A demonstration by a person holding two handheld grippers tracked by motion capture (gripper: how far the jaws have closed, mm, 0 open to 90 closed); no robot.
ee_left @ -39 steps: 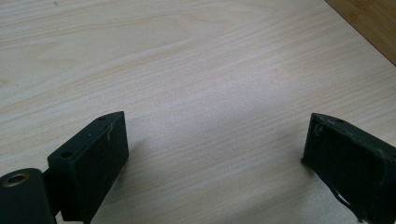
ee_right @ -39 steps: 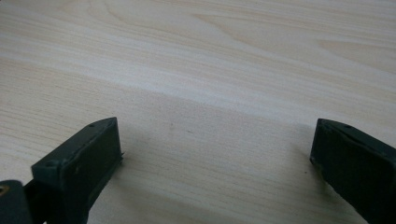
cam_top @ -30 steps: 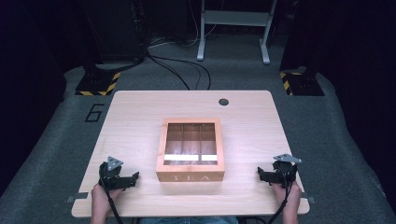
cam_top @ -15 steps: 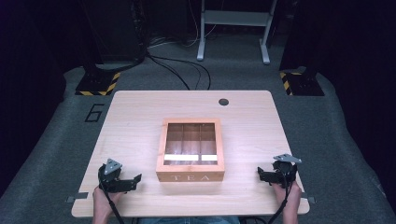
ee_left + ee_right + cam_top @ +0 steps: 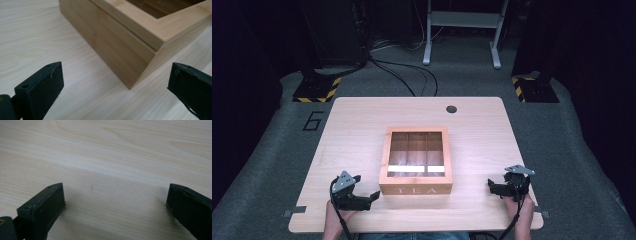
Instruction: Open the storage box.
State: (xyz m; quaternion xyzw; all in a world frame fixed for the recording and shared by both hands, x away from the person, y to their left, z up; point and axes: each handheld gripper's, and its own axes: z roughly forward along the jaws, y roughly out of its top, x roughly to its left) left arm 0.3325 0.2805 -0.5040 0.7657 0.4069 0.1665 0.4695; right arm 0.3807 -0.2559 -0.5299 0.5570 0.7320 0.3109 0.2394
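- Tea box: wooden, with a windowed lid lying flat and closed and "TEA" lettered on its near face; it stands mid-table, between the two grippers, in the same place as one second earlier.
- Left gripper: since the earlier high views it has travelled from the table's near-left area toward the box, so its fingertips now lie just beside the box's near-left corner, apart from it. Its jaws have just been opening and now stand spread wide with nothing between them; in the left gripper view that corner lies ahead of the gap between the two fingers.
- Right gripper: unmoved against the earlier views, resting near the table's near-right edge, well apart from the box. Its jaws are released and empty; bare table lies ahead of its fingers.
- Reading: the left approach with spread jaws suggests that a grasp at the box's near-left corner or lid edge is being prepared; contact is not yet made, and the lid stays closed.
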